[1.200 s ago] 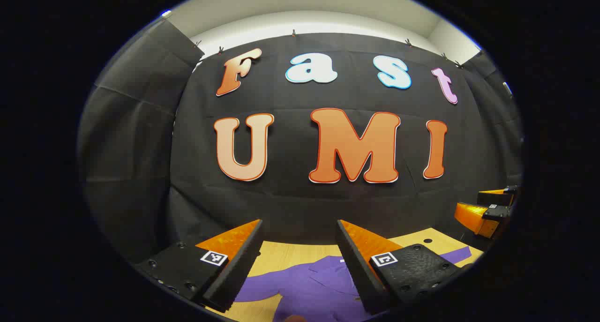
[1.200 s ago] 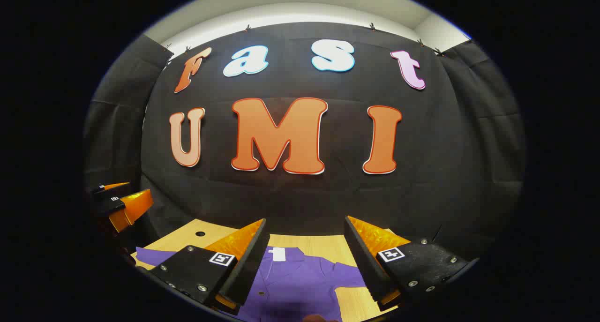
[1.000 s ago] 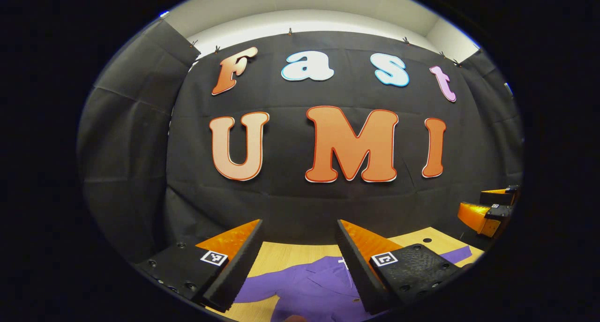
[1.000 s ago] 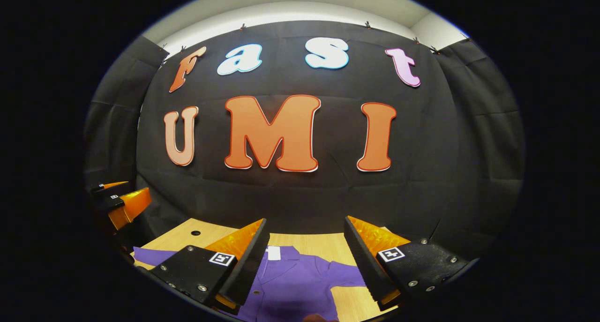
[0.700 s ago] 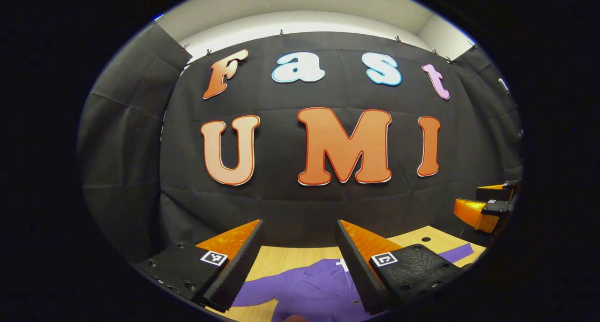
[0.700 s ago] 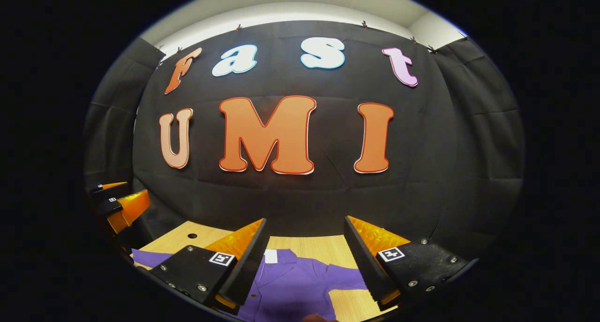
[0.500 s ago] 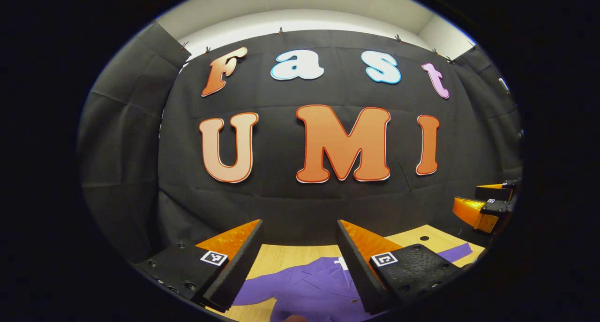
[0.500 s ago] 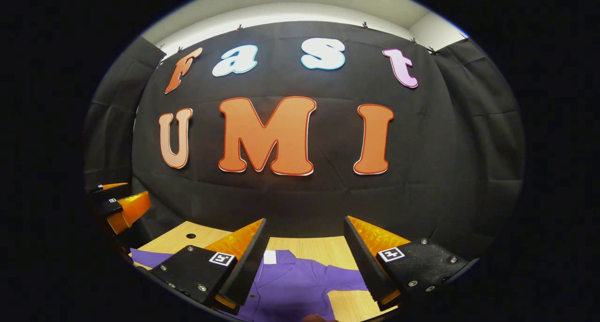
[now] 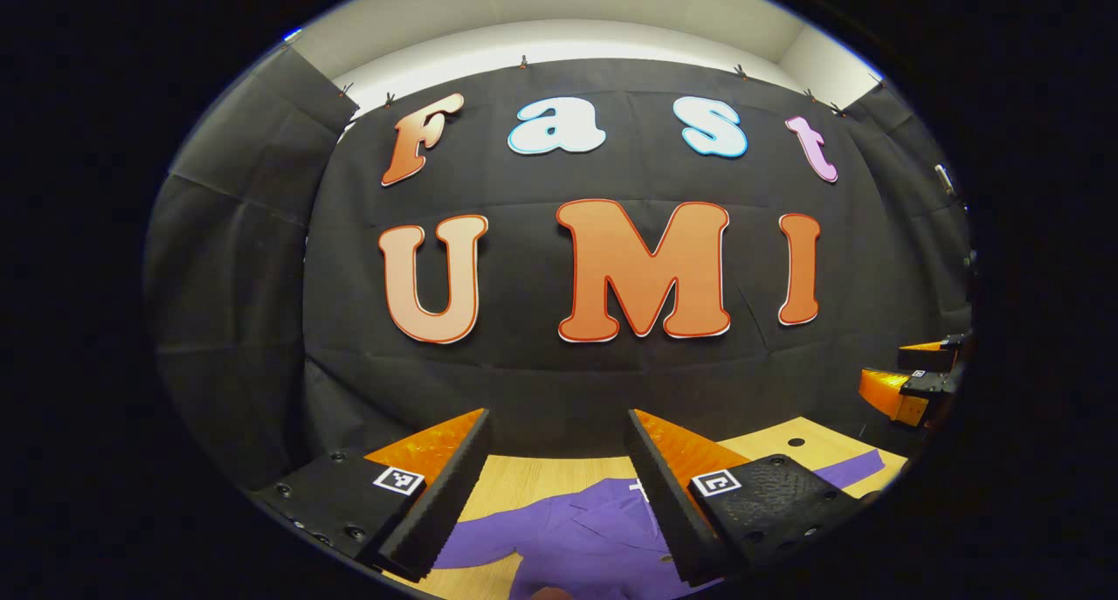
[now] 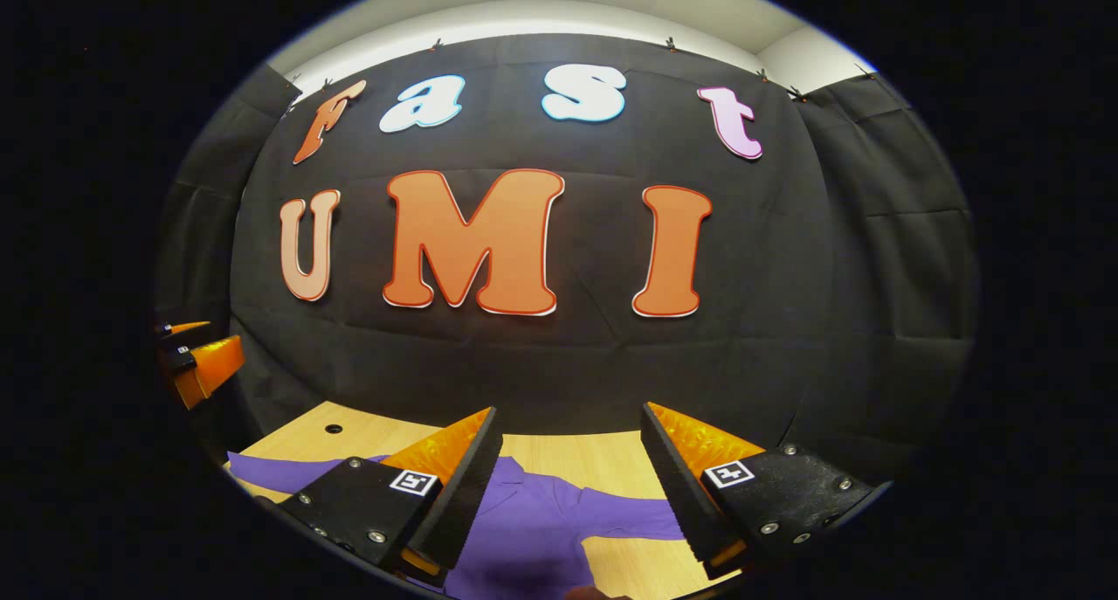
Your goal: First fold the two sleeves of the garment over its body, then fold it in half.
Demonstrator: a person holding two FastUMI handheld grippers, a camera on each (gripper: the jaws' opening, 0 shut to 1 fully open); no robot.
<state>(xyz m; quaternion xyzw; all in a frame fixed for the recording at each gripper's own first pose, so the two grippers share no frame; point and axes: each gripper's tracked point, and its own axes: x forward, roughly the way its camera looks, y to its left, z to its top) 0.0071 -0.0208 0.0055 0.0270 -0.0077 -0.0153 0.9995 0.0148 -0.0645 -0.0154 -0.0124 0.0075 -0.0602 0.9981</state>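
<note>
Left gripper view. Left gripper (image 9: pixel 556 434) at 6 o'clock, jaws wide apart, nothing between them, held above the surface (image 9: pixel 524 478). Purple garment (image 9: pixel 576 539) spread flat on the light wooden surface below, seen through the gap between the jaws and running toward 5 o'clock. One sleeve (image 9: pixel 476 543) stretching out toward 7 o'clock, unfolded. Other sleeve (image 9: pixel 852 467) reaching toward 4 o'clock past the jaw on that side, also lying out flat on the wood. Small white tag (image 9: pixel 636 488) at the collar, partly hidden by that jaw. Small round hole (image 9: pixel 795 442) in the surface at 4 o'clock. Right gripper (image 9: pixel 908 382) at 3 o'clock, near the edge, raised clear of the surface, its jaws apart. Black cloth wall (image 9: pixel 541 373) behind.

Right gripper view. Right gripper (image 10: pixel 572 438) at 6 o'clock, jaws likewise wide apart and clamped on nothing, held above the surface (image 10: pixel 576 456). Garment (image 10: pixel 533 530) below the gap, body toward 6 o'clock. One sleeve (image 10: pixel 633 521) extending toward 5 o'clock, flat on the wood. Other sleeve (image 10: pixel 271 469) extending toward 8 o'clock, flat as well. Hole (image 10: pixel 333 428) in the surface at 8 o'clock, just beyond that sleeve. Left gripper (image 10: pixel 194 355) at 9 o'clock, raised above the surface, well apart from the garment. Neither sleeve folded over the body.
</note>
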